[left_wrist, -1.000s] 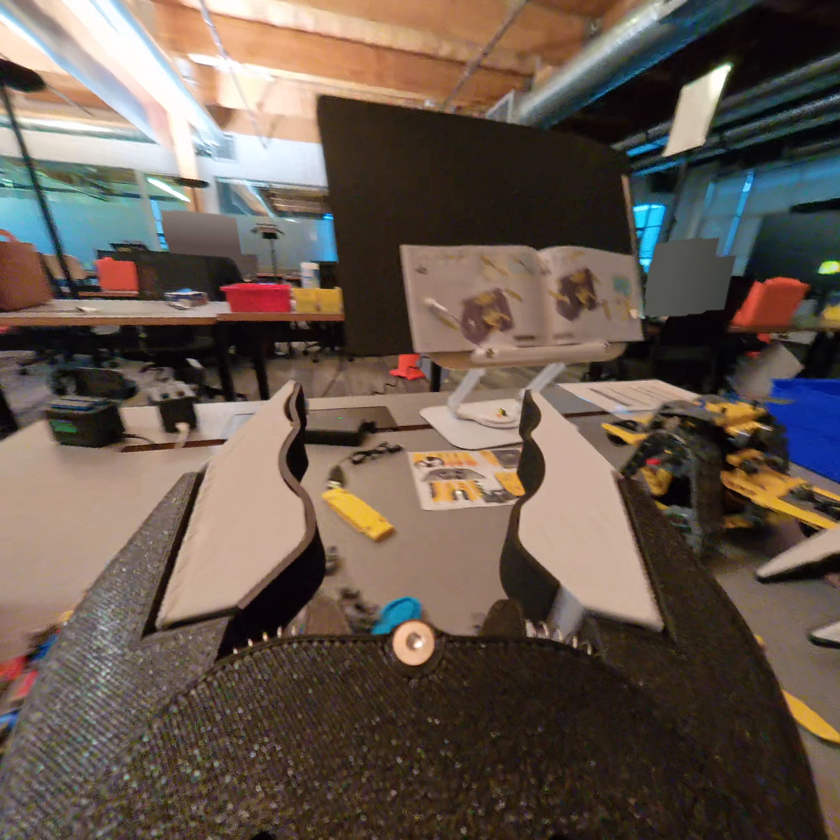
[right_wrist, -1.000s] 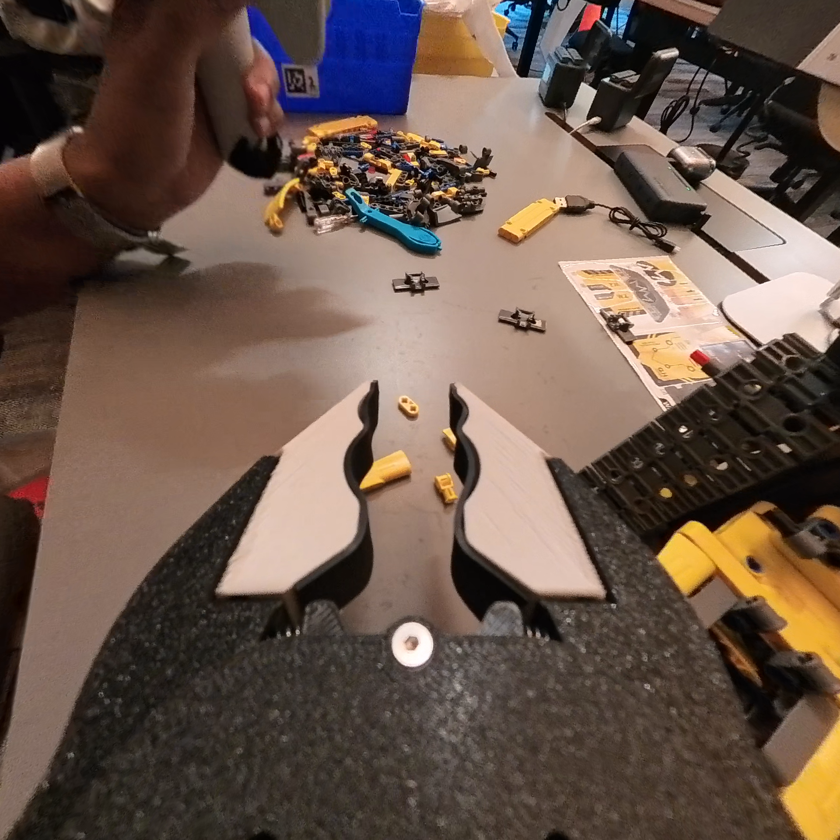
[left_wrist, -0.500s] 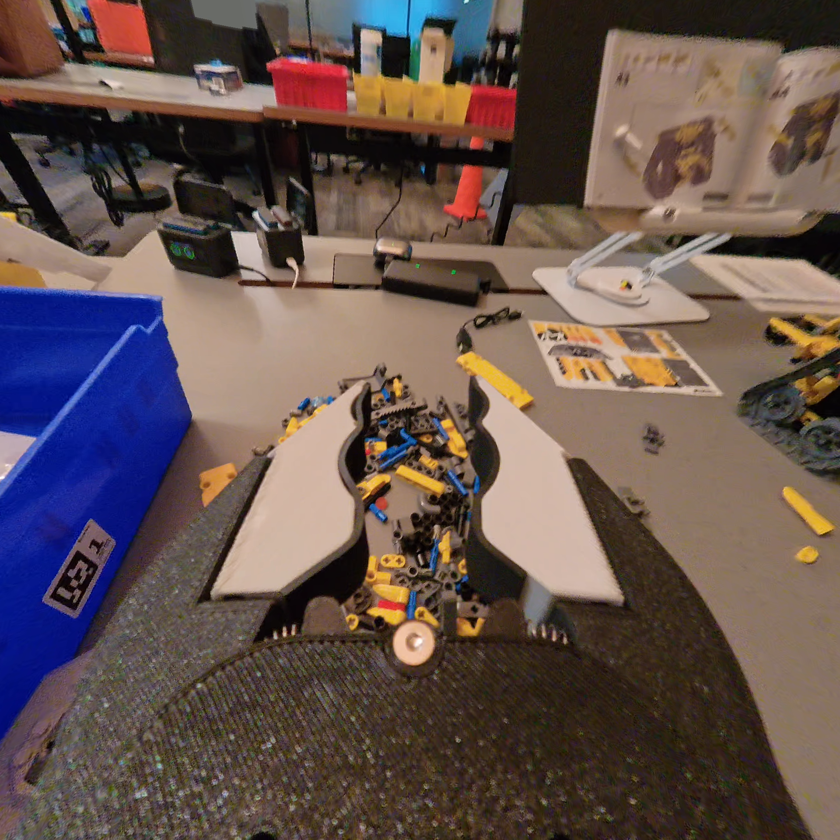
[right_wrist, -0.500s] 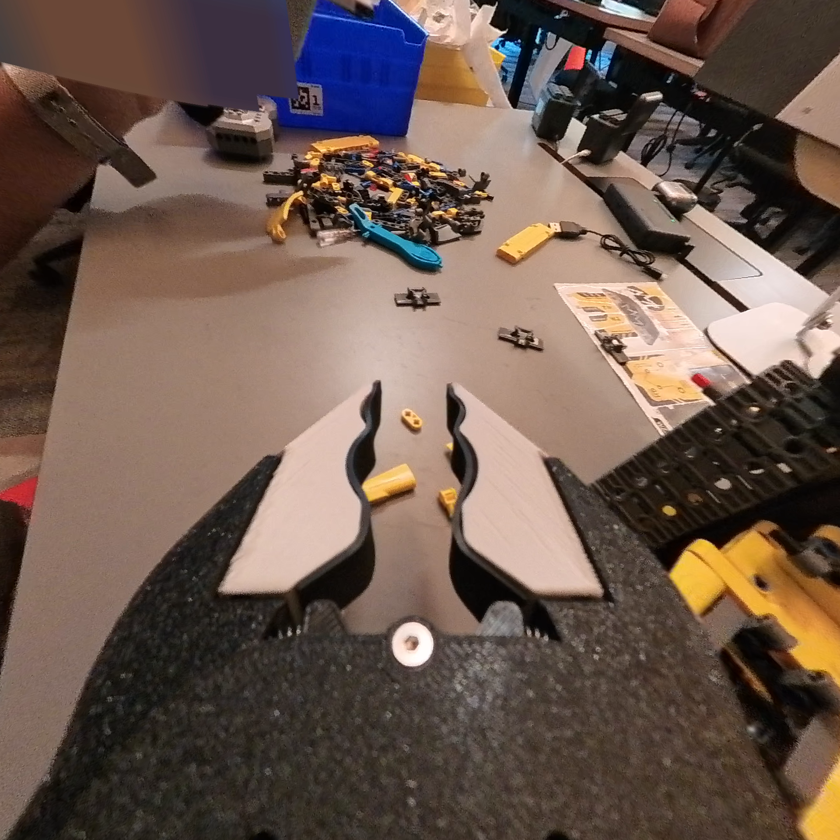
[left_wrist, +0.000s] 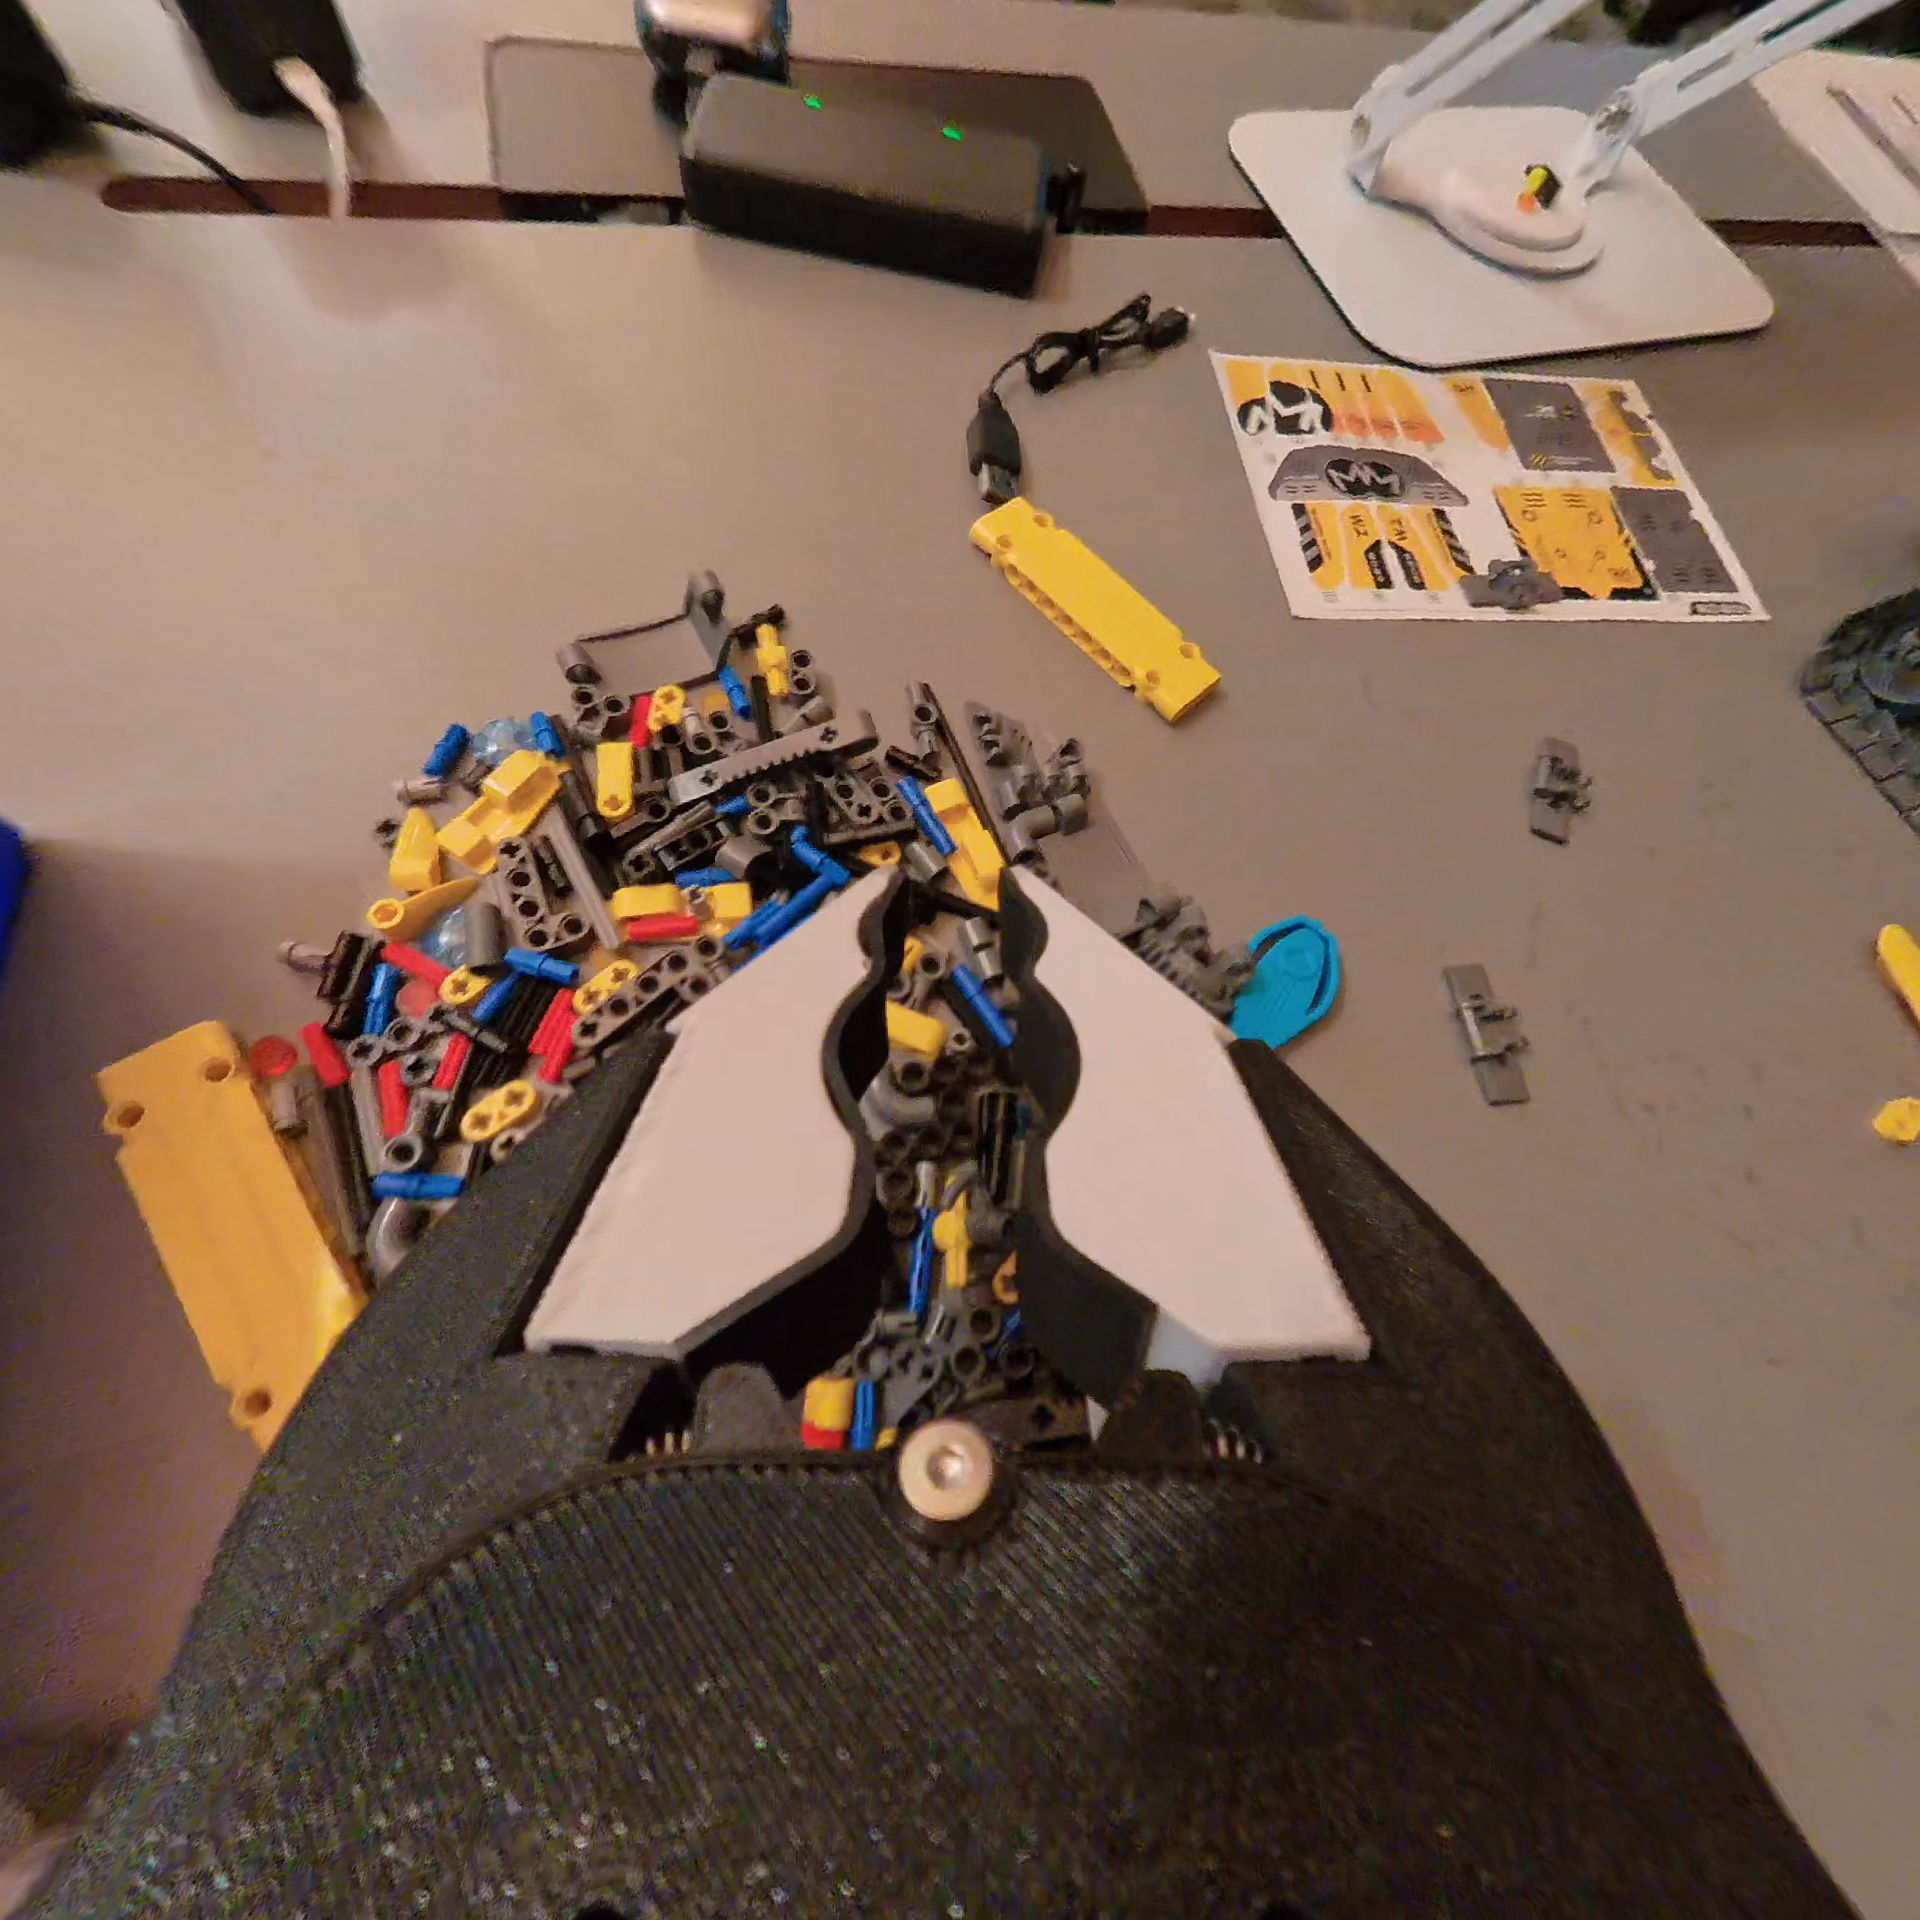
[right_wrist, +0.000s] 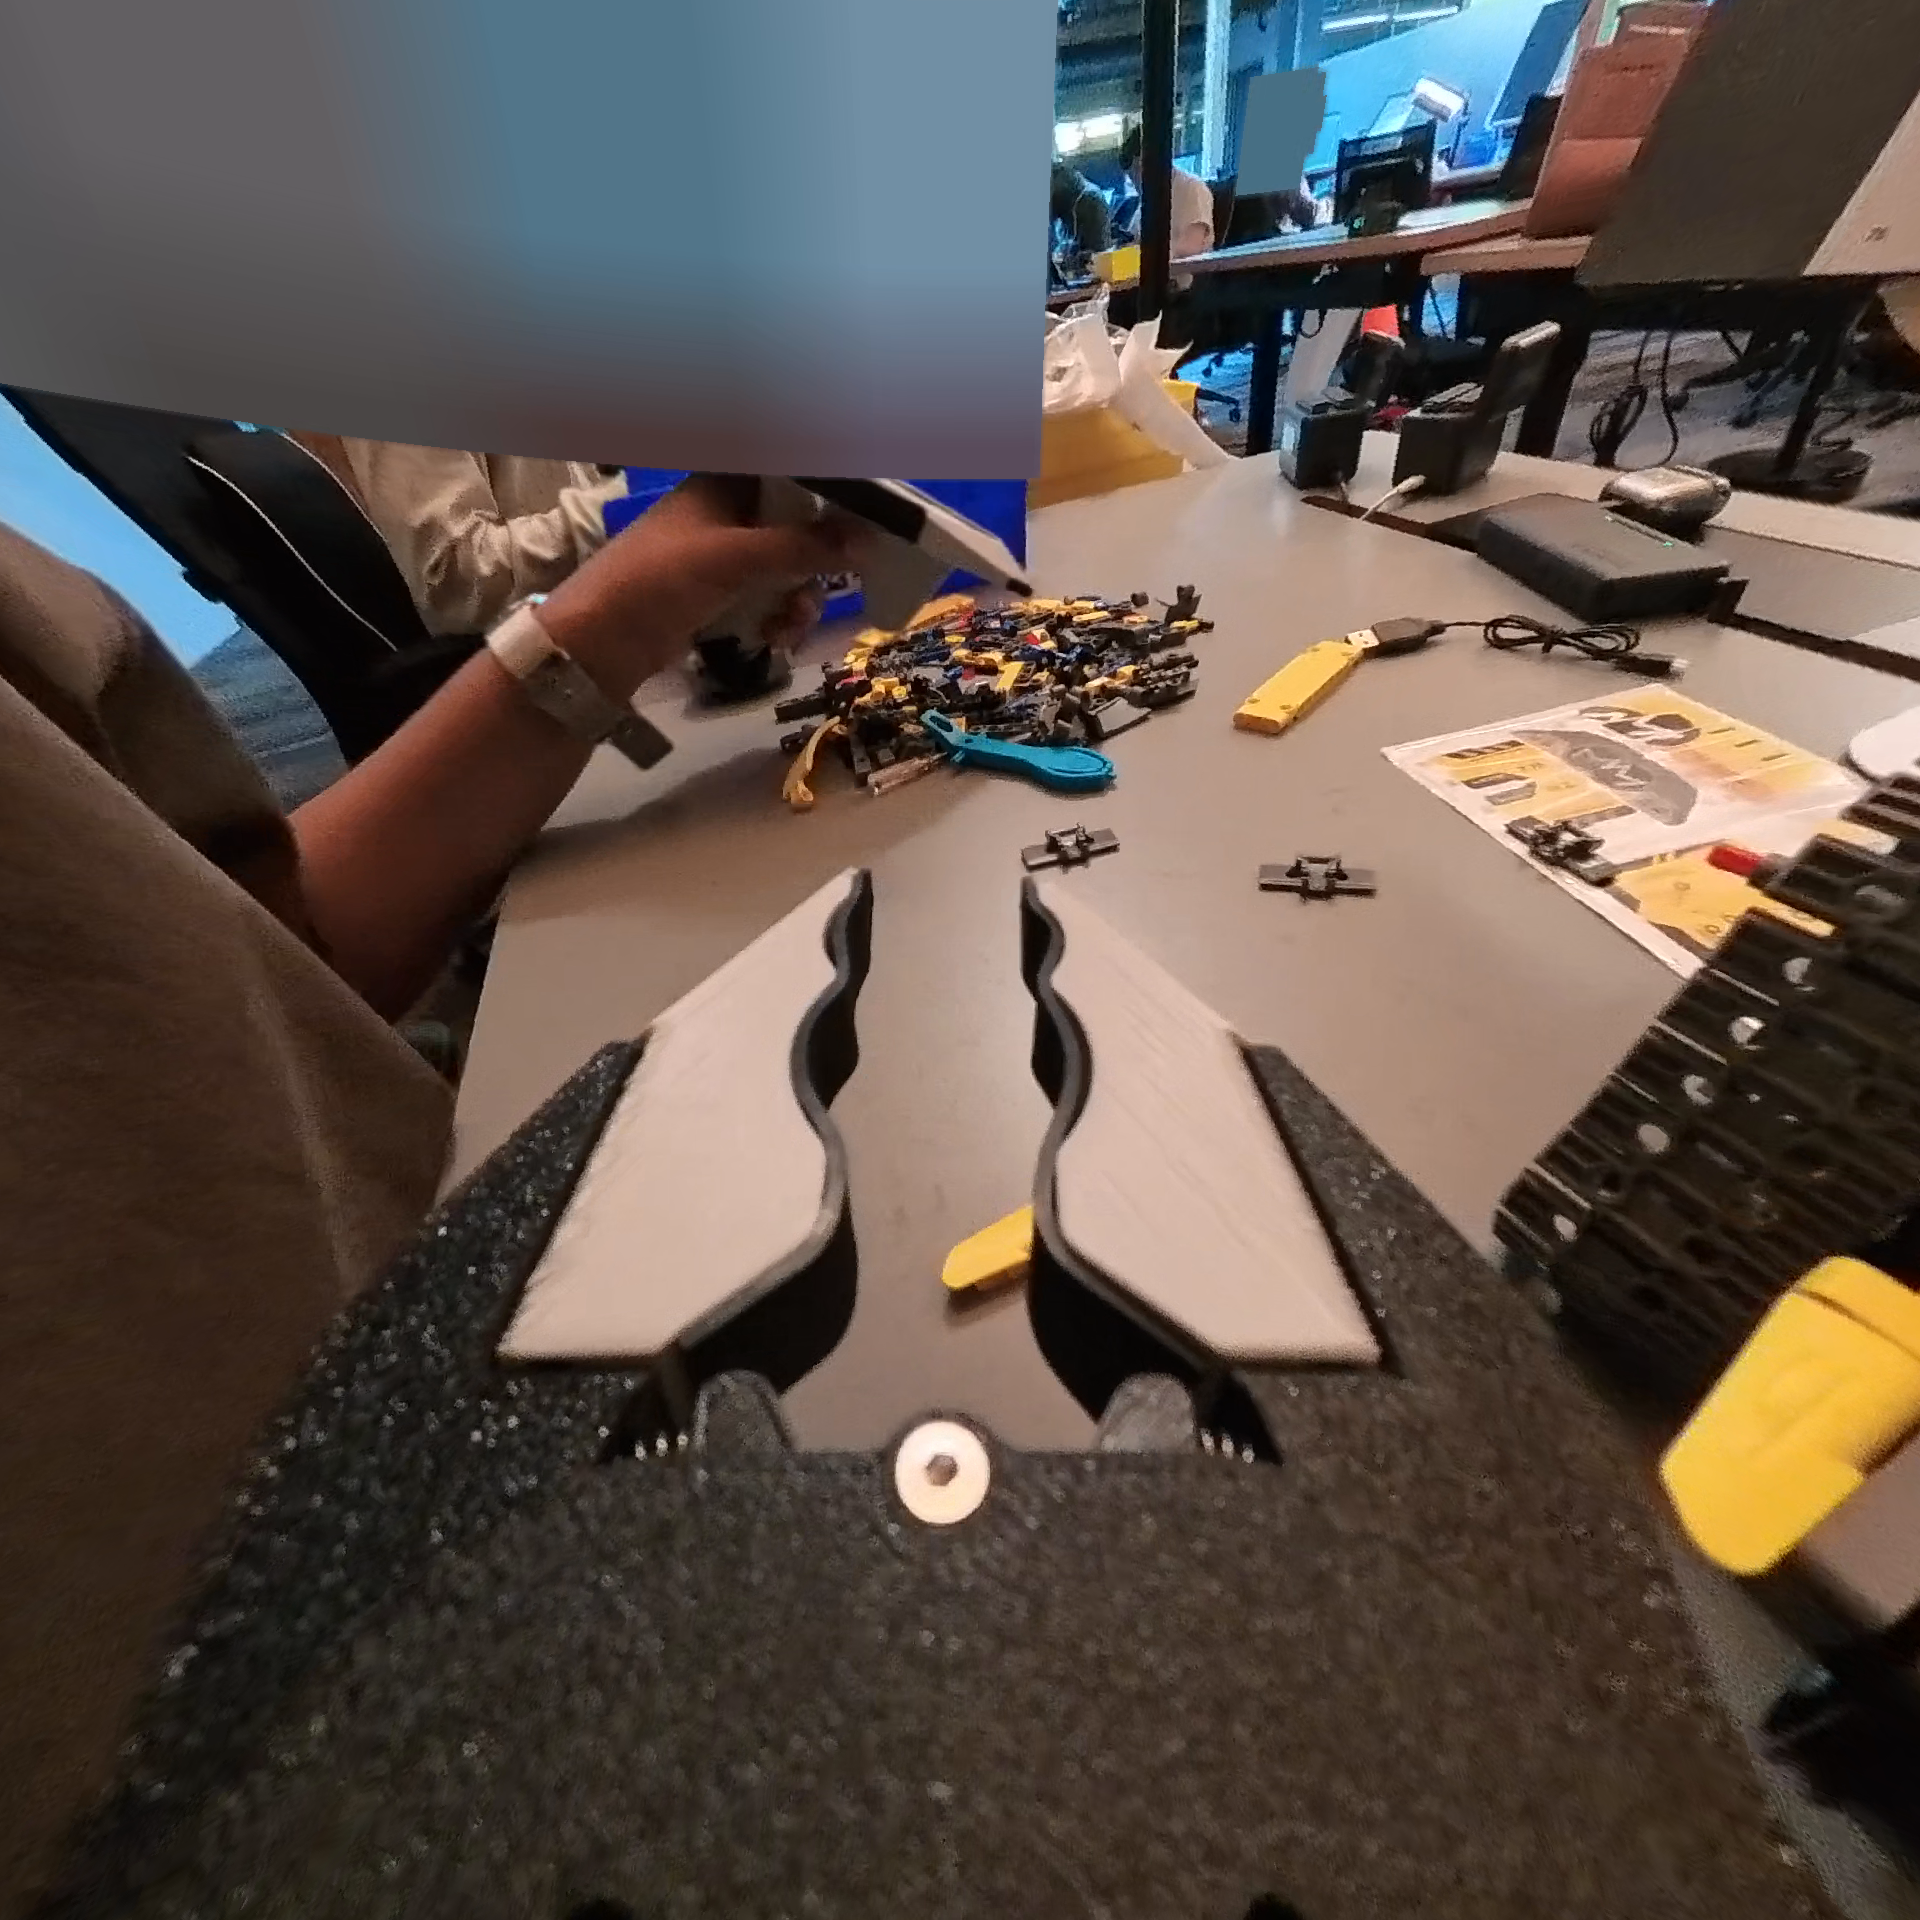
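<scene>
Left tongs (left_wrist: 951, 883) have dropped from half a second ago: the view now looks steeply down on the heap of small yellow, black, blue and red plastic building parts (left_wrist: 644, 883), and the blue bin has nearly left the picture. Their jaws stand closer together than before, a narrow gap left at the tips. Nothing visibly clamped; cannot tell whether the tips touch the heap. The heap sits mid grey tabletop (left_wrist: 520, 468), toward its left side.

About the heap:
- large yellow plastic panel (left_wrist: 218, 1195) against its near-left side
- teal flat plastic tool (left_wrist: 1288, 977) at its right rim
- long yellow plastic beam (left_wrist: 1091, 608) beyond it, with a black USB cable (left_wrist: 1039, 395) at the beam's far end
- printed yellow-and-grey sticker sheet (left_wrist: 1475, 488) toward the far right
- white stand base (left_wrist: 1496, 239) at the far edge

Right tongs (right_wrist: 942, 883) are released and empty, well apart from the heap, and tilted up more than before. A small yellow plastic piece (right_wrist: 987, 1262) lies on the tabletop between the jaws, against the right one; the other small yellow bits are out of view now. Two black plastic track links (right_wrist: 1070, 844) lie just past the tips. A black studded track belt on a yellow model (right_wrist: 1714, 1091) is close on the right.

In the right wrist view, a person's hand (right_wrist: 665, 603) holds the left tongs over the heap's far-left side.
</scene>
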